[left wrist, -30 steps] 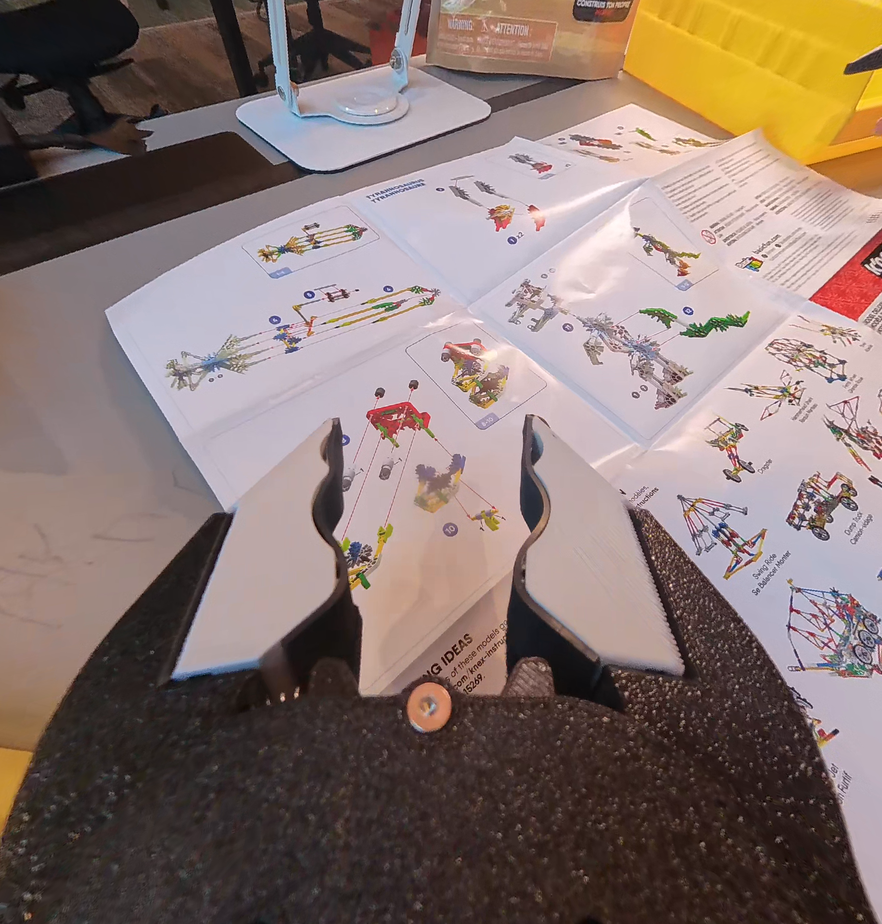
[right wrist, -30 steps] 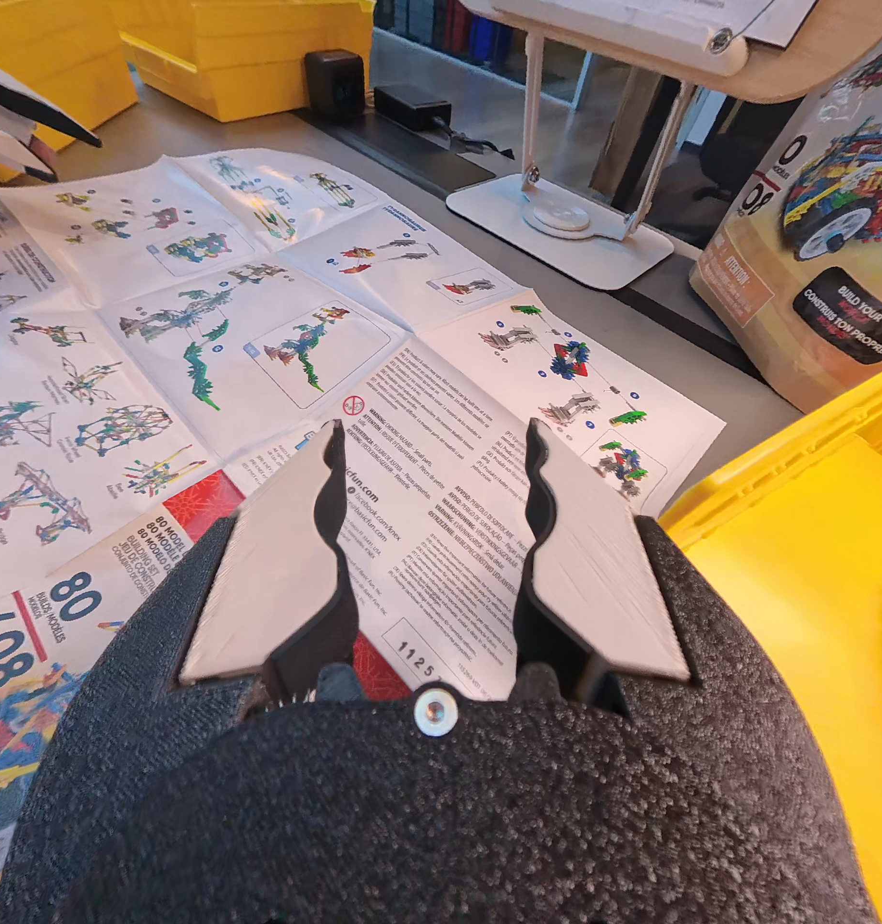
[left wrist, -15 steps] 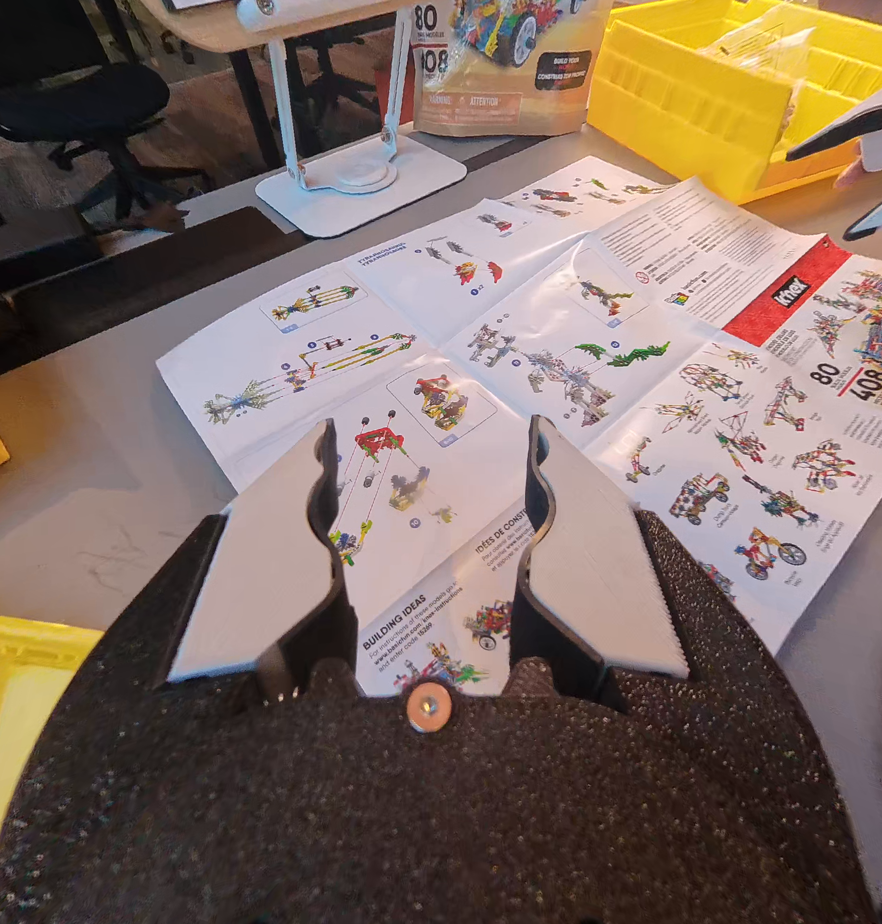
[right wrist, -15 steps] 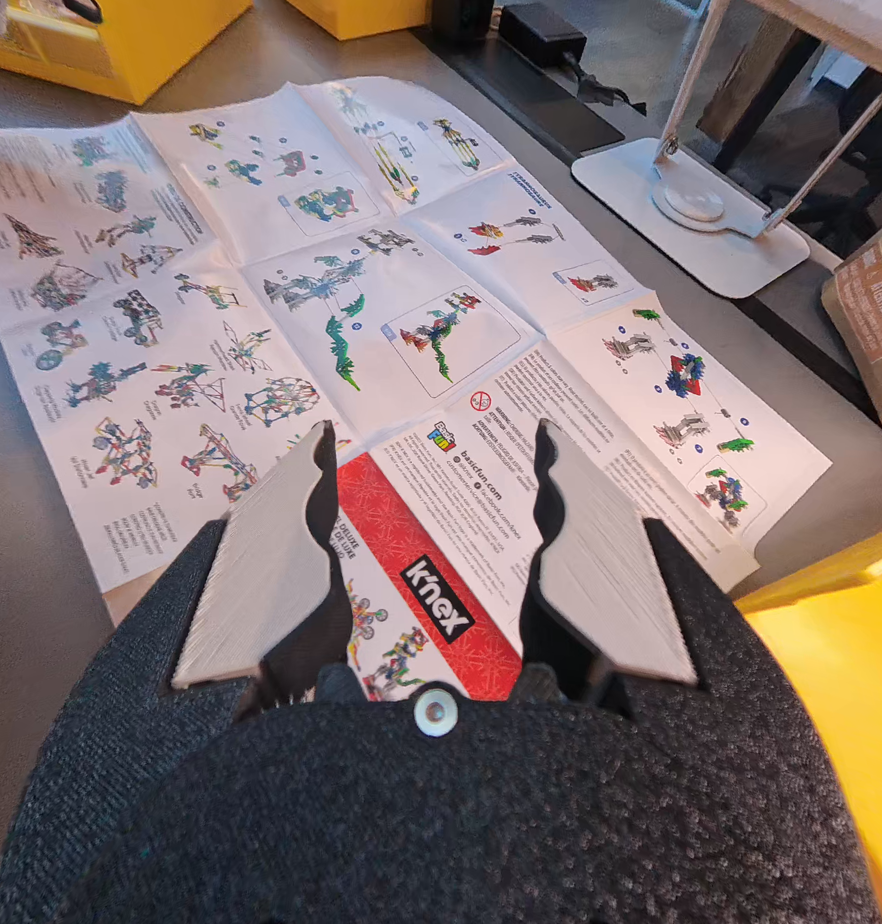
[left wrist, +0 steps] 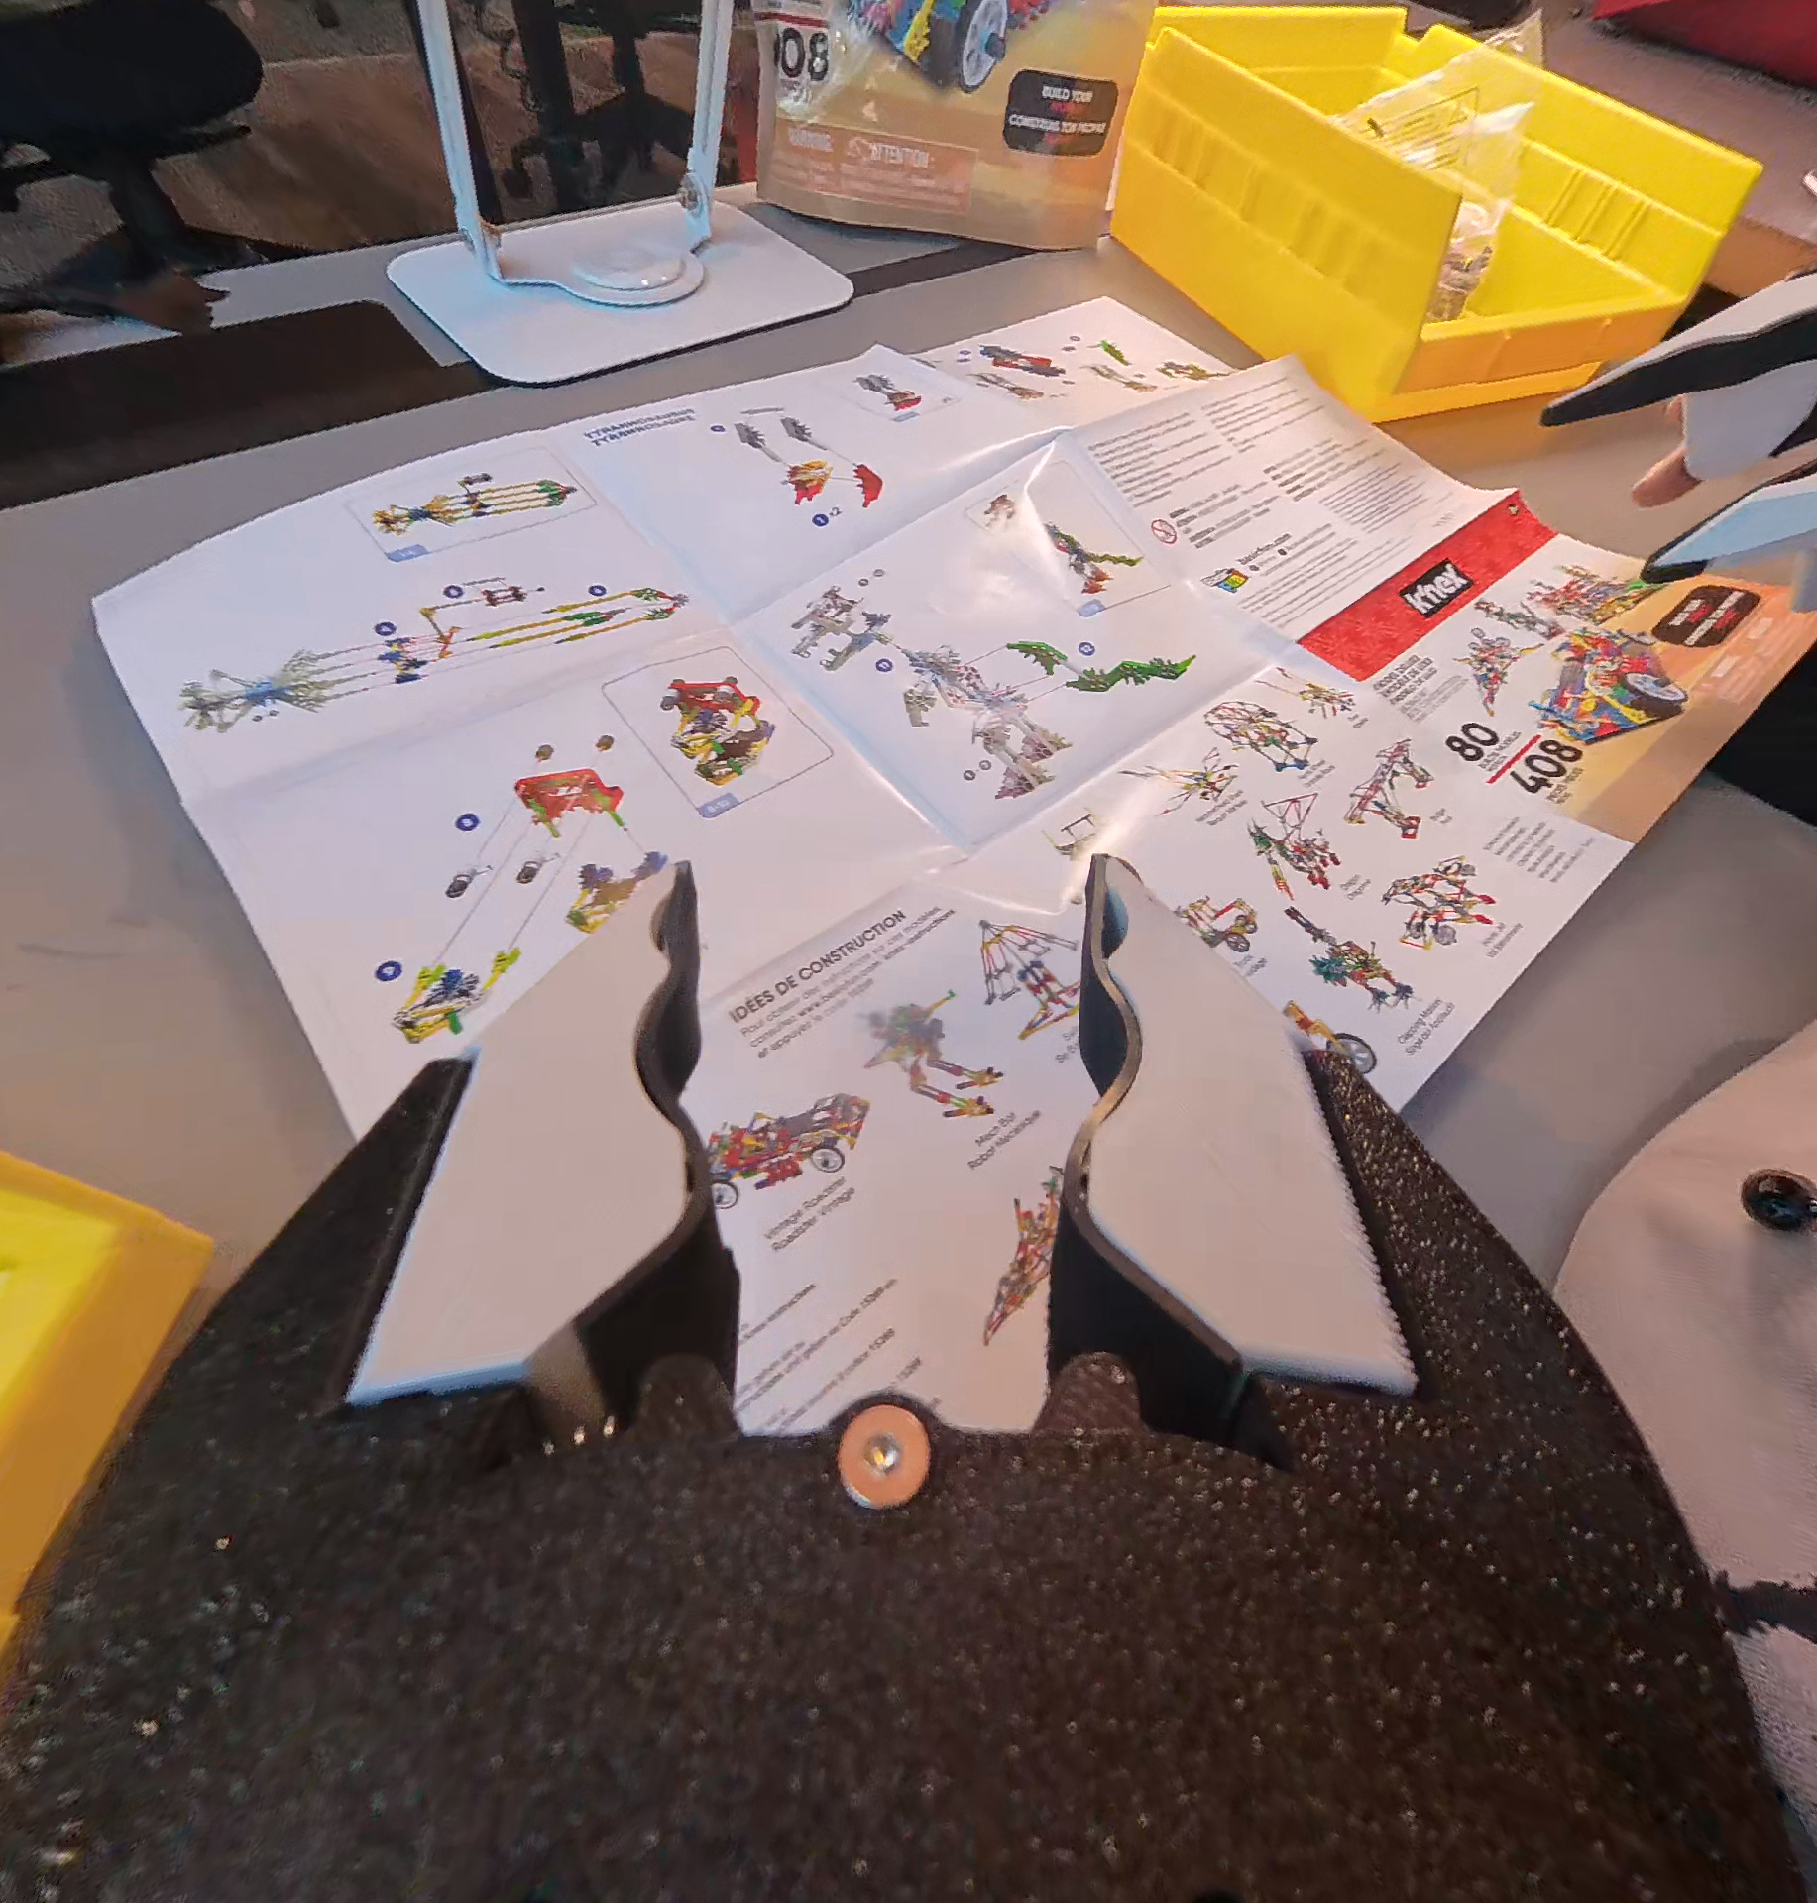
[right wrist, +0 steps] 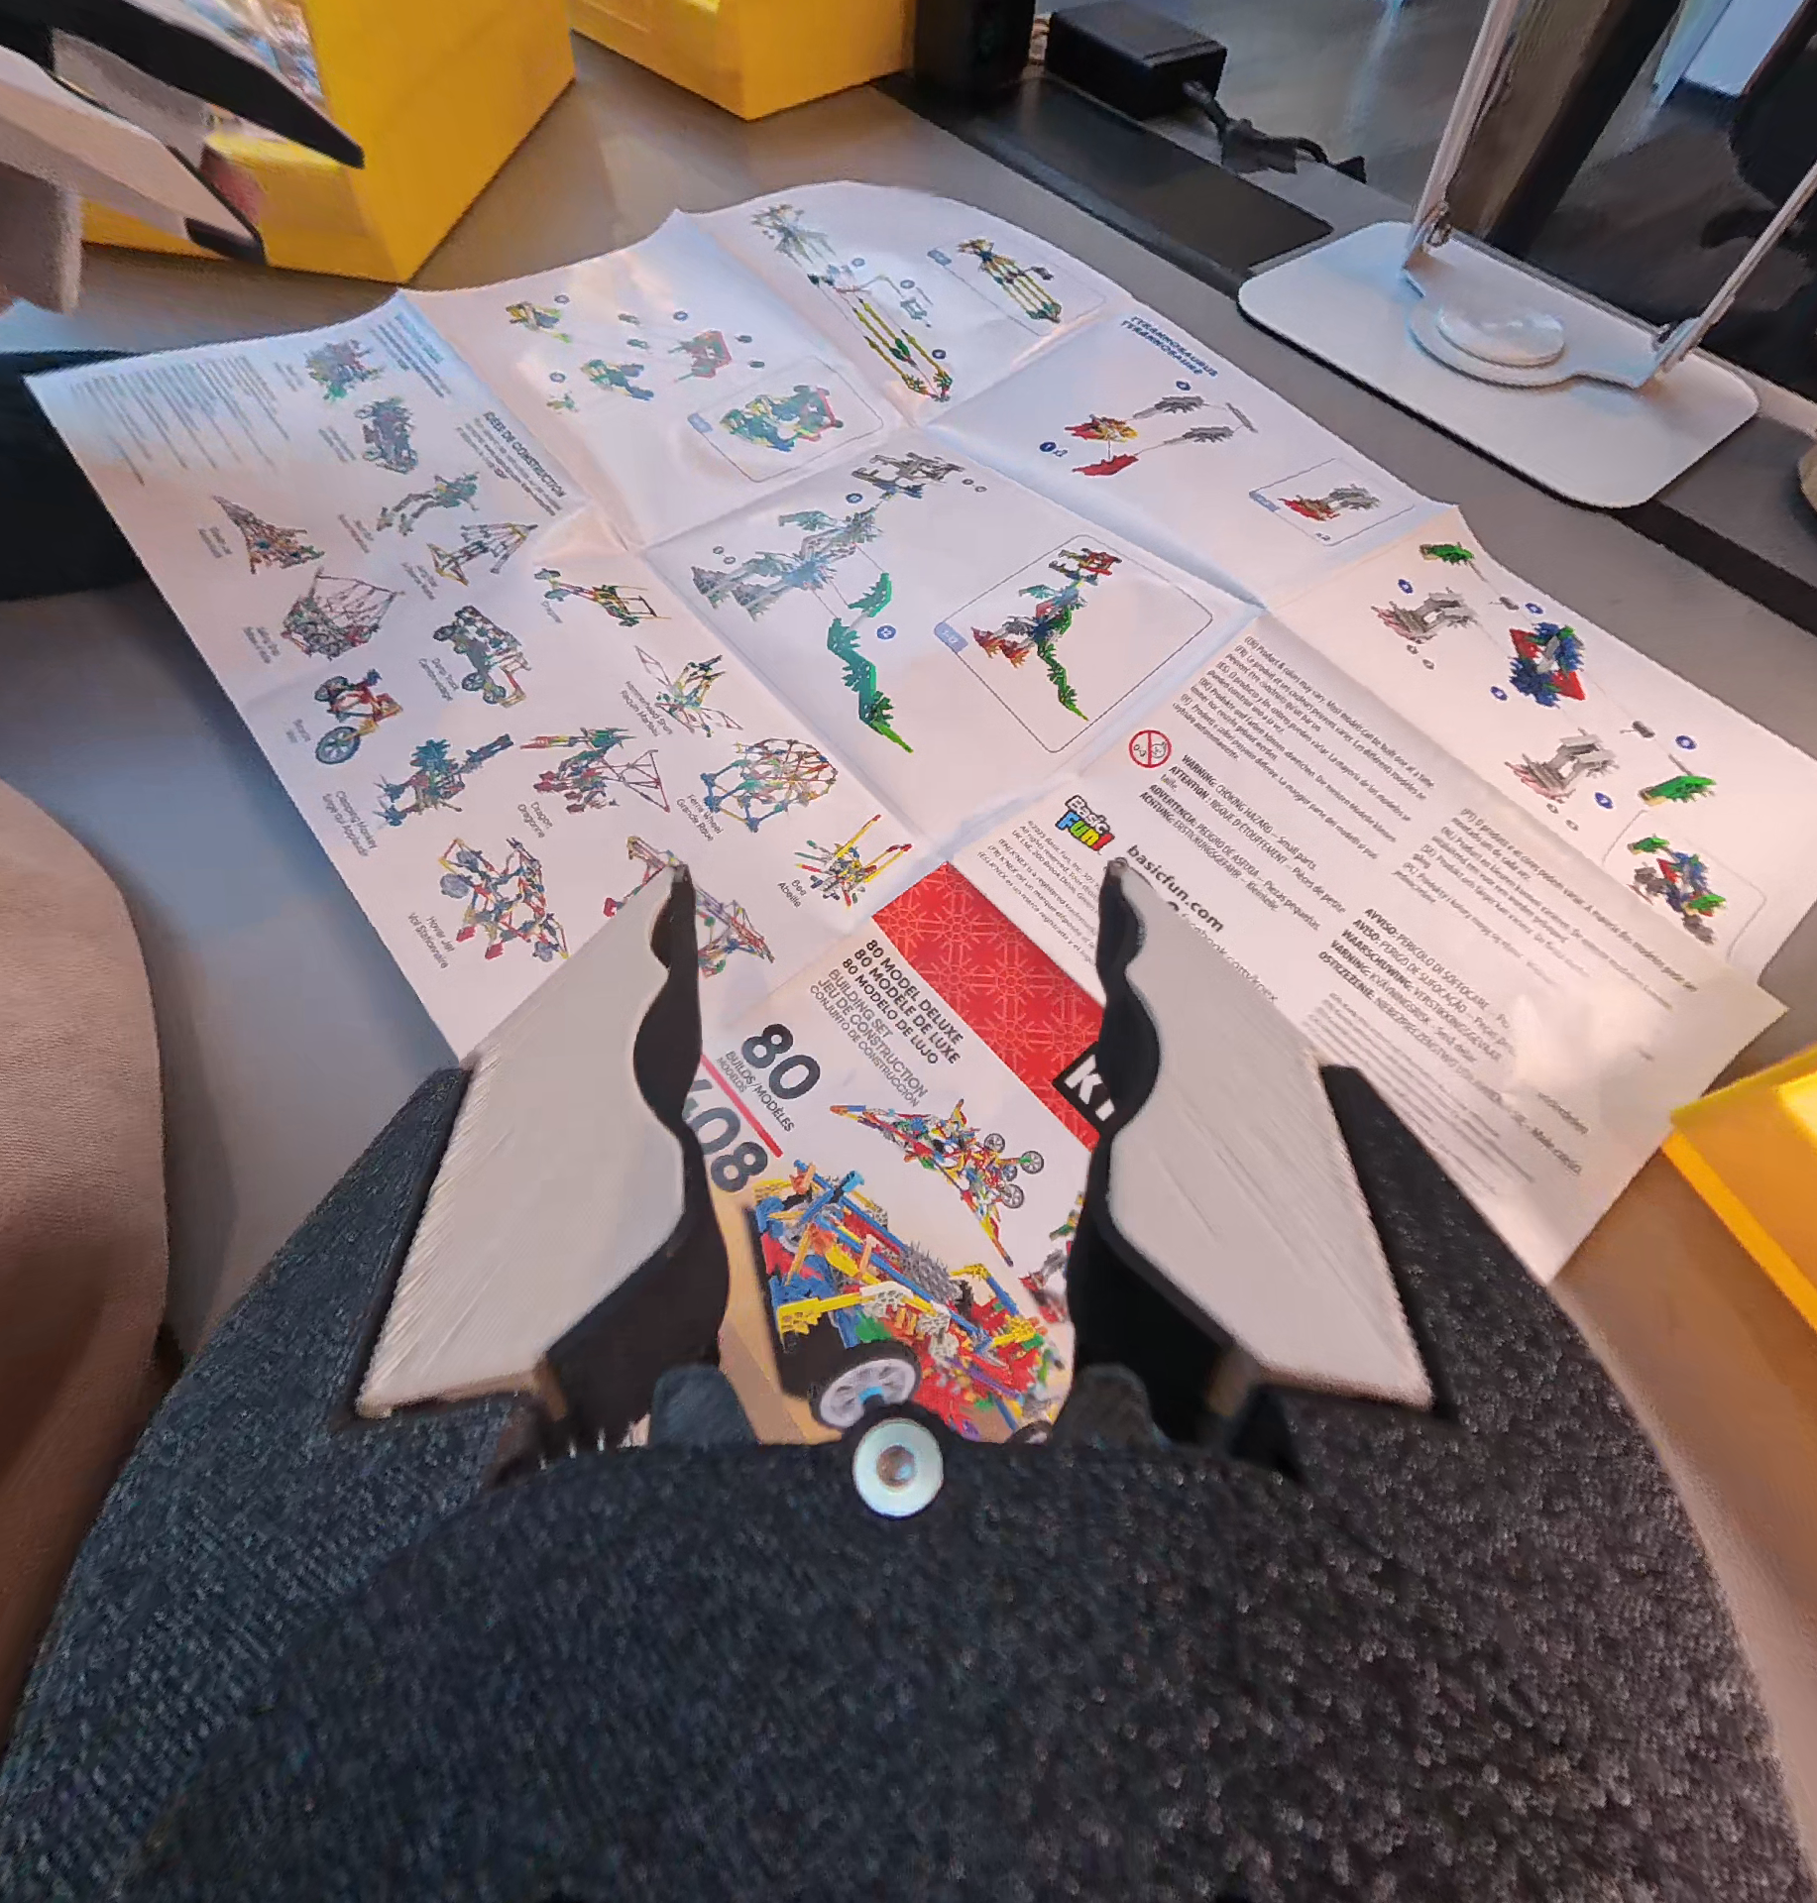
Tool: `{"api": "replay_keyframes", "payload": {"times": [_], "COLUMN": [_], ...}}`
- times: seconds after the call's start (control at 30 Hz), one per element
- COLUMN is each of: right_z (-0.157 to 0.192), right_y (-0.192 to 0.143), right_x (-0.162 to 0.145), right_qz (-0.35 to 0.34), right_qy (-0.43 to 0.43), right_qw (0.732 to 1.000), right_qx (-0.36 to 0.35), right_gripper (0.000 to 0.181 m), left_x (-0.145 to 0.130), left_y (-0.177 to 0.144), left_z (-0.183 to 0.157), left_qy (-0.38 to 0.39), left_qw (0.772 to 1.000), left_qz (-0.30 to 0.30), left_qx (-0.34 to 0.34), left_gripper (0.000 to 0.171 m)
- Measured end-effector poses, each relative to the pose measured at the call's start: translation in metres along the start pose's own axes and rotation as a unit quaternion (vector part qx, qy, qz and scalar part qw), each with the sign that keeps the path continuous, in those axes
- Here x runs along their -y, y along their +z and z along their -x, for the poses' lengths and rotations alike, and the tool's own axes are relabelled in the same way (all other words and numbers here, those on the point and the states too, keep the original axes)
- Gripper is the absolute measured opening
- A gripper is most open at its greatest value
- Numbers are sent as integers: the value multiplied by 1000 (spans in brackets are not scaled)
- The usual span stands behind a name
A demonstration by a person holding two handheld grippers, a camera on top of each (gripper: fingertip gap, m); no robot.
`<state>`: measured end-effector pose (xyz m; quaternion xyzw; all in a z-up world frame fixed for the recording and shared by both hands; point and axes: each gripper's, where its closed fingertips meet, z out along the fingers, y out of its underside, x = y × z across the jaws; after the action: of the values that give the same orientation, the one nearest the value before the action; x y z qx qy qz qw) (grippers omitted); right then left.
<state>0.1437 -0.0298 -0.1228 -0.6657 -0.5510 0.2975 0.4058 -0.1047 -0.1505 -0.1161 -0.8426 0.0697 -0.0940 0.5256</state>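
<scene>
In the left wrist view, the left gripper [left wrist: 883, 886] is hovering with its jaws spread and nothing between them, above the near edge of the unfolded sheet [left wrist: 883, 638]. The sheet is lying flat on the grey table [left wrist: 80, 927], its long axis running left to right, and it is stretching away ahead and to the right of this gripper. Beyond it a white stand [left wrist: 616, 288], a printed bag [left wrist: 935, 113] and a yellow bin [left wrist: 1398, 206] are sitting at the far side; another yellow bin [left wrist: 49, 1339] is showing at near left. The right gripper [left wrist: 1707, 453] is poking in at far right, over the sheet's right end.

In the right wrist view, the right gripper [right wrist: 888, 875] is likewise gaping and empty, hanging over the sheet's [right wrist: 780, 566] colourful near panel, with the rest spreading ahead and leftward. The left gripper [right wrist: 162, 144] is showing at far left, in front of yellow bins [right wrist: 451, 124]. Each gripper is nearest its own end of the sheet, neither touching it as far as I can tell.
</scene>
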Motion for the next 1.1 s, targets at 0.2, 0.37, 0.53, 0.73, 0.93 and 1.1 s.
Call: {"api": "replay_keyframes", "payload": {"times": [0.2,0.37,0.53,0.73,0.93,1.1], "right_z": [10,13,16,17,19,19], "right_y": [-6,-11,-10,-6,1,5], "right_x": [-9,-16,-17,-15,-16,-14], "right_qz": [5,7,6,9,18,18], "right_qy": [9,14,15,12,8,8], "right_qw": [1000,1000,1000,1000,1000,1000], "right_qx": [-3,-8,-11,-8,-2,0], "right_gripper": [78,78,78,78,79,79], "left_x": [-4,-9,-11,-13,-14,-16], "left_y": [9,13,14,13,13,15], "left_z": [-30,-36,-32,-25,-20,-19], "left_qy": [-31,-34,-31,-38,-53,-57], "left_qw": [998,998,999,999,998,998], "left_qz": [-12,-6,0,1,-7,-4], "left_qx": [-44,-47,-39,-29,-27,-28], "left_gripper": [73,73,73,73,73,73]}}
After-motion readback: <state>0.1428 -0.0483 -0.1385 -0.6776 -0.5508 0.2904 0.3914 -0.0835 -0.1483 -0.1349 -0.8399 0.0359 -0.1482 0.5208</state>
